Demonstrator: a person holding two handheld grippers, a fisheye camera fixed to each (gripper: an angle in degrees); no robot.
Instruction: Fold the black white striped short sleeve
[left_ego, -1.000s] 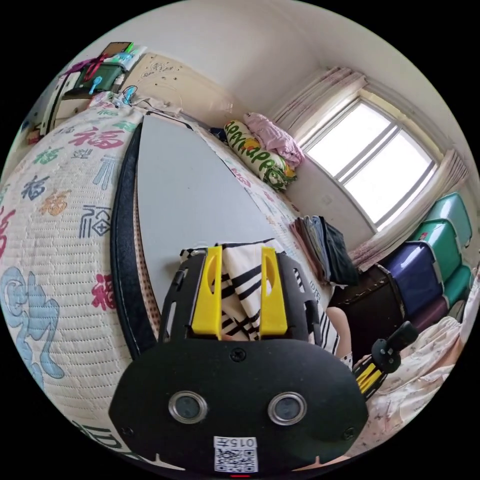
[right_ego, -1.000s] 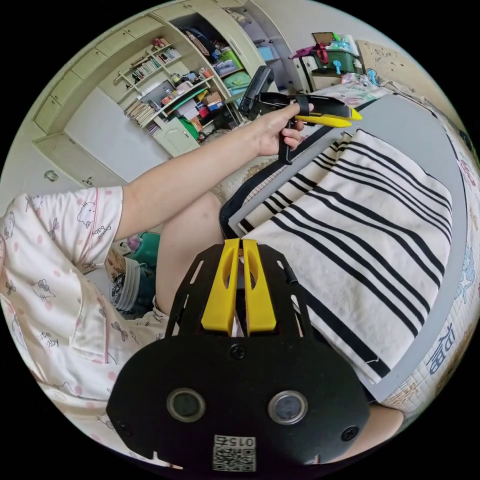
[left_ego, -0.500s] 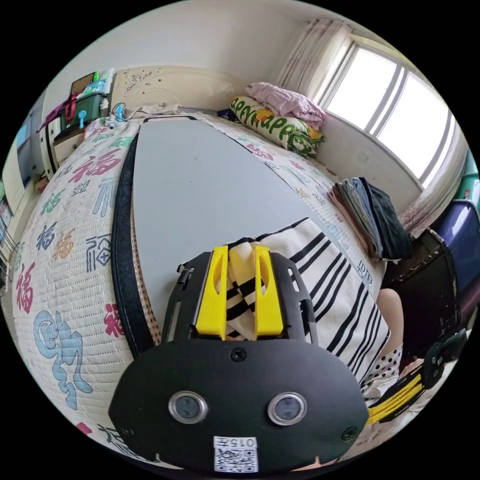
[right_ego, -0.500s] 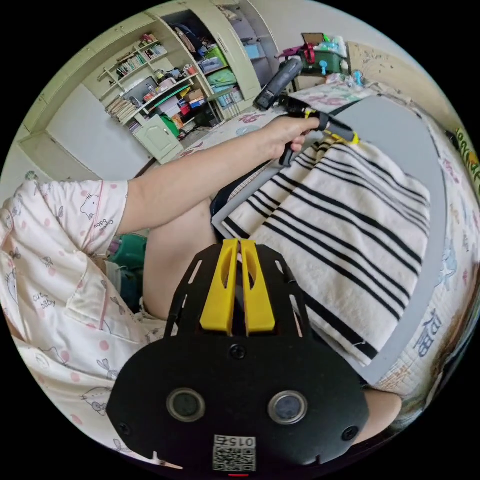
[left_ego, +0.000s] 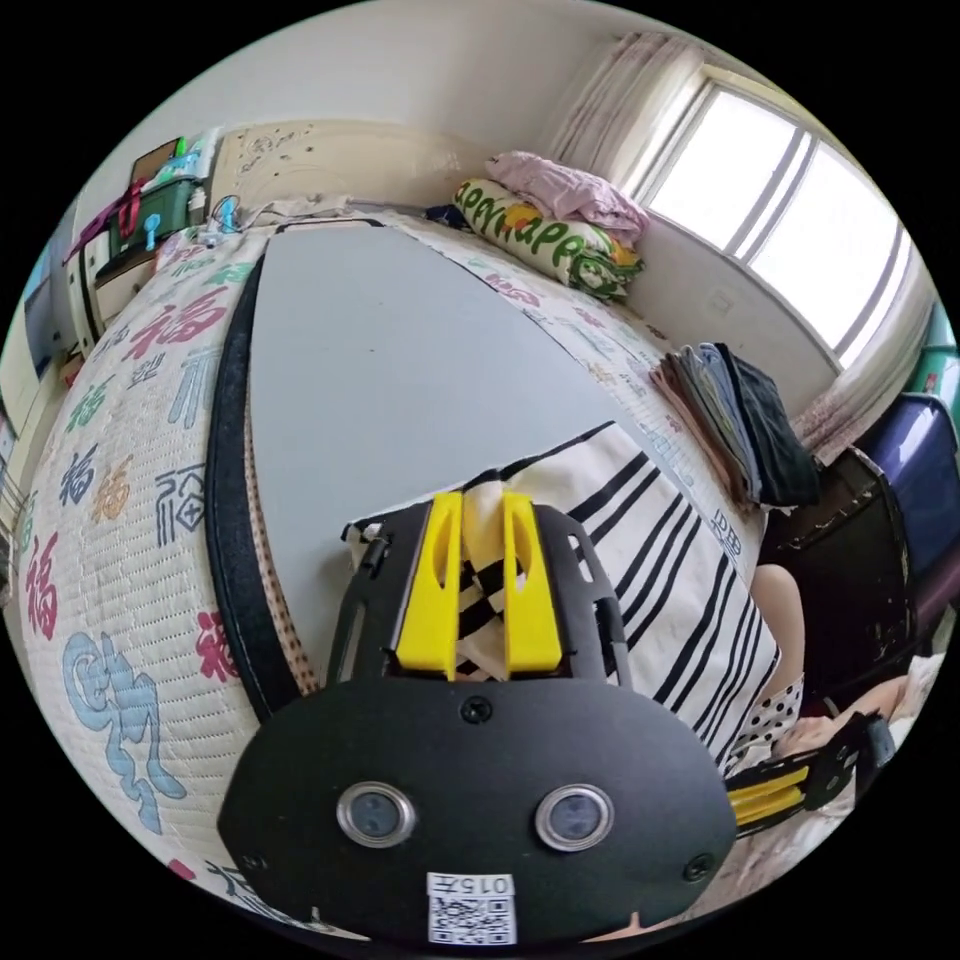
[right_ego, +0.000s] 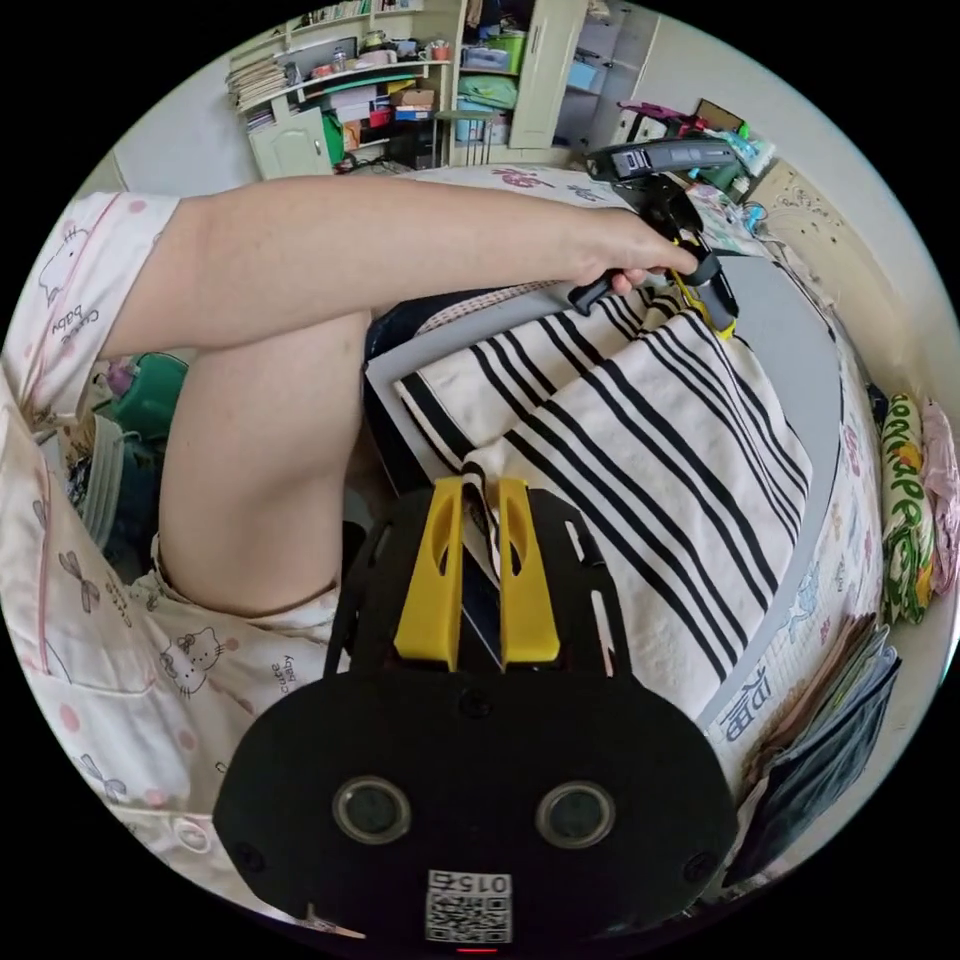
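Cream shirt with black stripes (right_ego: 640, 450), folded into a layered rectangle, lying flat on grey board

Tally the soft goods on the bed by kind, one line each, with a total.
Striped shirt: 1
Stack of folded clothes: 1
Green-and-yellow printed bedding roll: 1
Pink bundle lying on that roll: 1
Total: 4

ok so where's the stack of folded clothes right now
In the left gripper view the stack of folded clothes sits on the bed's patterned quilt below the window, beside the grey board that carries the striped shirt.
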